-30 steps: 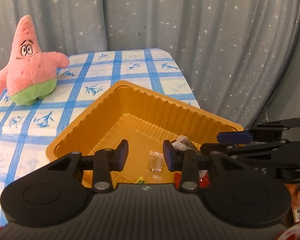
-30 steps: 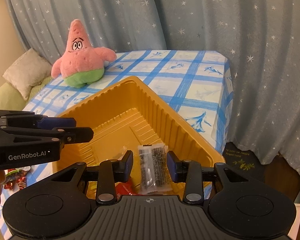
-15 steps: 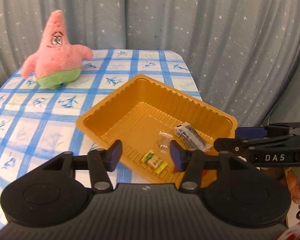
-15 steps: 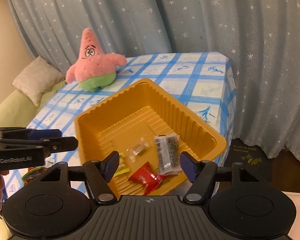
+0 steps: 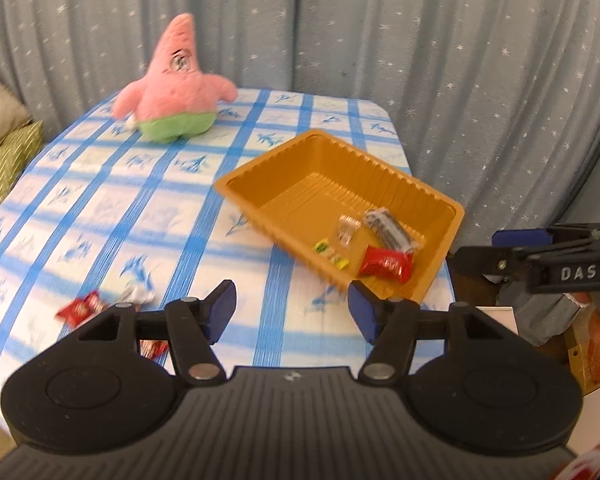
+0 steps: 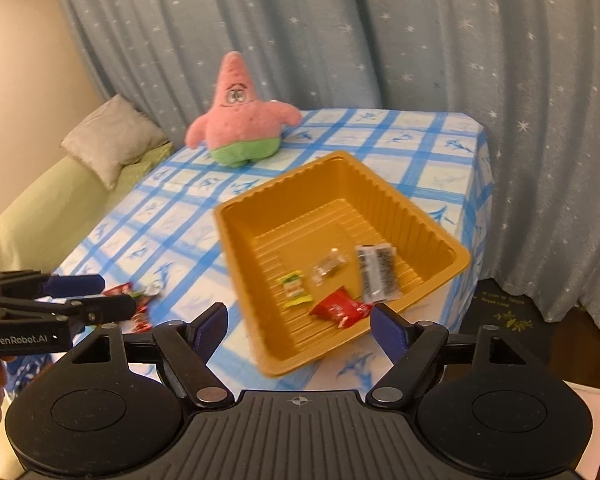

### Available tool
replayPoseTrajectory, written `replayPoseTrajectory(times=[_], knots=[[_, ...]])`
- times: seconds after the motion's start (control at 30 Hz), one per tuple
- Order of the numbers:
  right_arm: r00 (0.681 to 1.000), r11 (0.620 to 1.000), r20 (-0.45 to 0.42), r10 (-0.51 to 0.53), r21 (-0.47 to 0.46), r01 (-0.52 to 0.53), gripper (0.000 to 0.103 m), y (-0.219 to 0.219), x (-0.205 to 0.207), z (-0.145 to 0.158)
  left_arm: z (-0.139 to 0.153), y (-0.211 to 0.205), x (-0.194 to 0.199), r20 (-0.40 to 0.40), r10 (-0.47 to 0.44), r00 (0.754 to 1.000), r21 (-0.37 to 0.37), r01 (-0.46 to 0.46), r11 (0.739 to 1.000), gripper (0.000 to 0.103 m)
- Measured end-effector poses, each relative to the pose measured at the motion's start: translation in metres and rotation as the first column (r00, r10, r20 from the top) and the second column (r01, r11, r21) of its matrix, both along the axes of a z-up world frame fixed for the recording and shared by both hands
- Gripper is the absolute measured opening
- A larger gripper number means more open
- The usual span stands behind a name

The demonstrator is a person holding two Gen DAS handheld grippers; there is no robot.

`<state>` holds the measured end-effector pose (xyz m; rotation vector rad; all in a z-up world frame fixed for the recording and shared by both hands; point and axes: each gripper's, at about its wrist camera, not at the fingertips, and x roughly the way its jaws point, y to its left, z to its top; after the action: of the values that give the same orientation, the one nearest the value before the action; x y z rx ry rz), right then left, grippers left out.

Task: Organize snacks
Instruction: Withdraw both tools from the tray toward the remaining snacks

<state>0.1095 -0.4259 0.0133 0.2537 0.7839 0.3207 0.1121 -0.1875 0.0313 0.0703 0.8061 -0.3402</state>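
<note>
Our left tool (image 5: pixel 292 307) and right tool (image 6: pixel 299 326) both empty, jaws spreading, orange tray (image 5: pixel 444 204) at the bench's (image 5: pixel 100 216) far right corner holding four snacks, red packet (image 5: pixel 386 264) nearest, loose wrappers (image 5: pixel 82 307) at near left edge

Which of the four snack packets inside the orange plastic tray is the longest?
The clear packet with dark contents, lying nearest the orange plastic tray's right wall; the red wrapper, the yellow-green candy and the small clear one are shorter.
</note>
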Motion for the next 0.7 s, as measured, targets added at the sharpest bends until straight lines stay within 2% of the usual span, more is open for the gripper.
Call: replayPoseTrajectory(times=[0.33,0.7], knots=[[0.992,0.992,-0.011,0.126,0.008,-0.126,0.079,0.037,-0.022,0.006,-0.002,0.038,-0.042,-0.016,0.103,0.995,0.002,-0.103,0.995,0.06],[0.968,0.969,-0.045,0.246,0.025,-0.245,0.079,0.09,-0.018,-0.006,-0.008,0.09,-0.066,-0.028,0.231,0.973,0.028,-0.23,0.973,0.06]])
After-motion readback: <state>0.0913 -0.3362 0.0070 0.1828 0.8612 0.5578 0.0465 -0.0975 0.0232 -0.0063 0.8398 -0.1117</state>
